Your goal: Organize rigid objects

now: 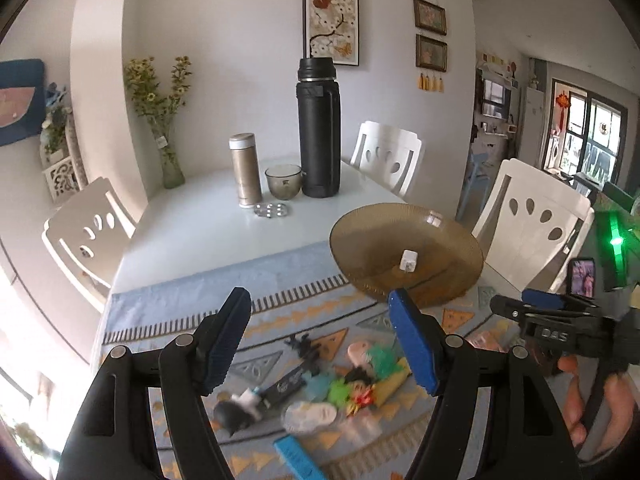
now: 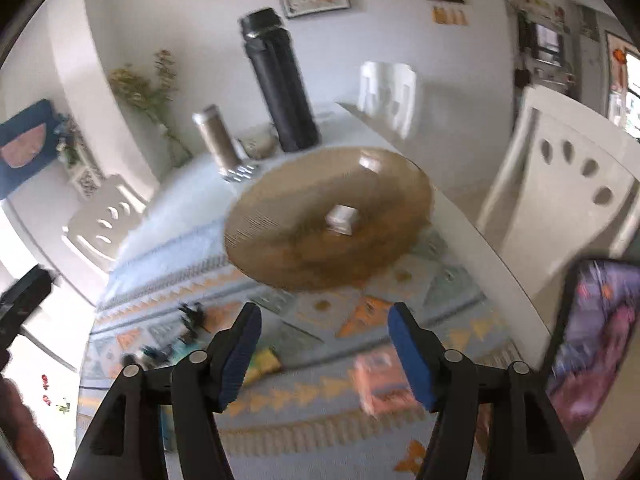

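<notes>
Barely begun, we judge: one white cube [image 1: 408,261] sits in the amber plate [image 1: 360,236] at center right, the toy pile [image 1: 316,384] waits lower center, and both left gripper [image 1: 320,344] and right gripper [image 2: 322,354] gape empty.

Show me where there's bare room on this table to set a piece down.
Free: the white tabletop between the blister pack and the patterned cloth's far edge, and the cloth strip left of the amber plate. Crowded: the toy pile under the left gripper, and the bottles by the wall.
</notes>
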The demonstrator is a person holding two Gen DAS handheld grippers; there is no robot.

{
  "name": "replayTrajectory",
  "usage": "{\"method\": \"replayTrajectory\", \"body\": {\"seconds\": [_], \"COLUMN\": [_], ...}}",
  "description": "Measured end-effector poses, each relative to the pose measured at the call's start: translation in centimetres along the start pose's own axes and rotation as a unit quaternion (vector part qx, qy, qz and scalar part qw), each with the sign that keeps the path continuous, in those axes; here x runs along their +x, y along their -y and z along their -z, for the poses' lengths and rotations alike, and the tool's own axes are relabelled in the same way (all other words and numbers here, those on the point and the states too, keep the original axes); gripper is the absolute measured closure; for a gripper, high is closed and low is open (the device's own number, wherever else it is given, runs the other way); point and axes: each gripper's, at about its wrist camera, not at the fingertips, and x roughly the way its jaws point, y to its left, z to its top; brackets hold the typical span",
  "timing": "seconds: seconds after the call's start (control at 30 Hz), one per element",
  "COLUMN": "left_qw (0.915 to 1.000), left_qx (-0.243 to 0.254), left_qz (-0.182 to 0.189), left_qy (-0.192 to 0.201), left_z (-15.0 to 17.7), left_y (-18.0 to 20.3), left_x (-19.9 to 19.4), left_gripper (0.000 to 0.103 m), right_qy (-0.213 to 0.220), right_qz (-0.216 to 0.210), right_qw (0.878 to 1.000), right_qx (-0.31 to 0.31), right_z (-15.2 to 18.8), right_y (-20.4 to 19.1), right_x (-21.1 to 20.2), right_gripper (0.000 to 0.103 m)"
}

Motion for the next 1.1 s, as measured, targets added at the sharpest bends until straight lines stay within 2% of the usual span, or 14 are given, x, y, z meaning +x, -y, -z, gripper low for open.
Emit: {"method": "replayTrajectory", "body": {"seconds": [0.1, 0.17, 0.3, 0.4, 0.43, 0.47, 0.5, 0.57, 0.63, 0.77, 0.9, 1.03, 1.07, 1.1], "left_qw": [0.9999, 0.9996, 0.9987, 0.998, 0.9978, 0.9975, 0.9973, 0.9968, 0.9961, 0.9953, 0.9949, 0.9942, 0.9936, 0.9929], "left_qx": [0.003, 0.001, 0.002, -0.002, -0.004, -0.008, -0.012, -0.019, -0.026, -0.033, -0.034, -0.026, -0.027, -0.029], "left_qz": [-0.001, 0.001, -0.011, -0.012, -0.012, -0.012, -0.012, -0.009, -0.007, -0.007, -0.007, -0.022, -0.023, -0.025], "left_qy": [-0.016, -0.027, -0.051, -0.062, -0.066, -0.069, -0.072, -0.077, -0.084, -0.091, -0.095, -0.103, -0.107, -0.113], "left_z": [1.9, 3.1, 5.5, 6.7, 7.0, 7.2, 7.4, 7.9, 8.3, 8.6, 8.9, 9.4, 9.5, 9.6], "left_y": [-0.8, -1.4, -2.6, -3.8, -4.1, -4.4, -4.6, -5.0, -5.4, -5.8, -6.1, -6.6, -6.8, -7.1], "left_x": [0.0, 0.1, 0.5, 0.8, 0.9, 1.1, 1.3, 1.6, 2.0, 2.8, 3.4, 3.8, 3.9, 3.9], "left_gripper": [0.031, 0.031, 0.031, 0.031, 0.031, 0.031, 0.031, 0.031, 0.031, 0.031, 0.031, 0.031, 0.031, 0.031], "right_qy": [-0.056, -0.097, -0.131, -0.149, -0.137, -0.135, -0.13, -0.117, -0.087, -0.033, -0.007, -0.022, -0.022, -0.021], "right_qz": [0.007, 0.035, 0.105, 0.102, 0.111, 0.108, 0.102, 0.089, 0.077, 0.044, 0.045, 0.038, 0.043, 0.049], "right_qw": [0.998, 0.995, 0.985, 0.983, 0.984, 0.984, 0.986, 0.989, 0.993, 0.998, 0.998, 0.998, 0.998, 0.998], "right_qx": [0.003, -0.009, -0.039, -0.017, -0.027, -0.033, -0.035, -0.033, -0.035, -0.039, -0.052, -0.038, -0.037, -0.037], "right_z": [1.8, 2.9, 4.1, 4.5, 4.6, 4.6, 4.5, 4.4, 3.8, 0.9, -3.7, -6.0, -6.4, -6.9], "right_y": [0.6, 0.5, 0.6, 1.9, 1.8, 1.7, 1.5, 1.2, 0.4, -1.4, -3.3, -4.0, -4.0, -4.0], "right_x": [2.4, 4.7, 8.2, 9.5, 9.4, 9.2, 8.8, 7.9, 5.7, 2.0, 3.6, 6.9, 7.7, 8.2], "right_gripper": [0.033, 0.033, 0.033, 0.035, 0.042, 0.057, 0.062, 0.062, 0.062, 0.062, 0.062, 0.062, 0.061, 0.056]}}
